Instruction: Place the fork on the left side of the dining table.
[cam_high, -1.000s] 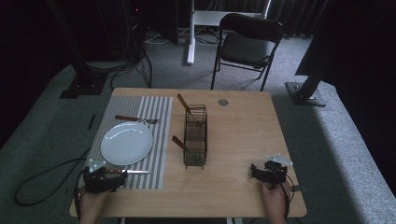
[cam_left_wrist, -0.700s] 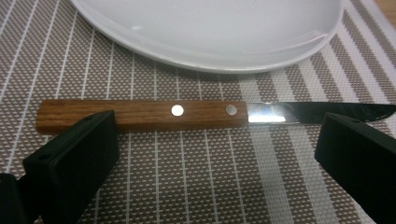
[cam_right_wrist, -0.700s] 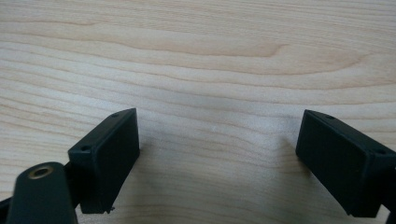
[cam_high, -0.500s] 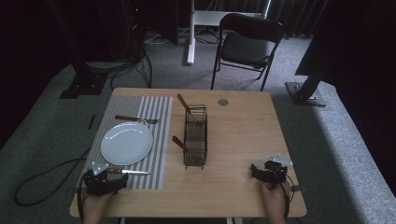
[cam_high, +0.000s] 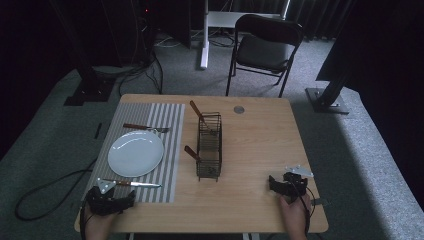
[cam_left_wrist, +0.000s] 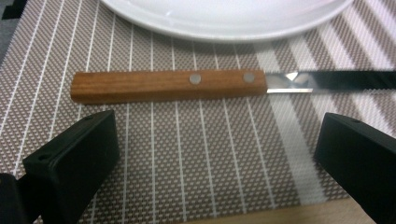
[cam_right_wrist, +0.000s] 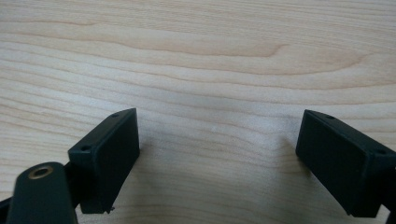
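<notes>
Knife (cam_left_wrist: 168, 85) on a striped placemat (cam_high: 165, 125), just ahead of the left tool (cam_high: 107, 200), whose jaws stand wide apart and empty.

The riveted wooden handle and flat steel blade lie just beside the smooth white plate (cam_high: 135, 153); a careless closing could skid the knife on the woven mat or knock the rim. Mid-desk (cam_high: 255, 135) stands a dark wire basket (cam_high: 209, 145). At right, the right tool (cam_high: 285, 186) rests gaping over bare pale wood grain.

Knife (cam_left_wrist: 233, 84): wooden handle, two rivets, serrated steel blade; lying flat on striped placemat (cam_left_wrist: 187, 158), just beside white plate (cam_left_wrist: 224, 18), near table's front edge.
</notes>
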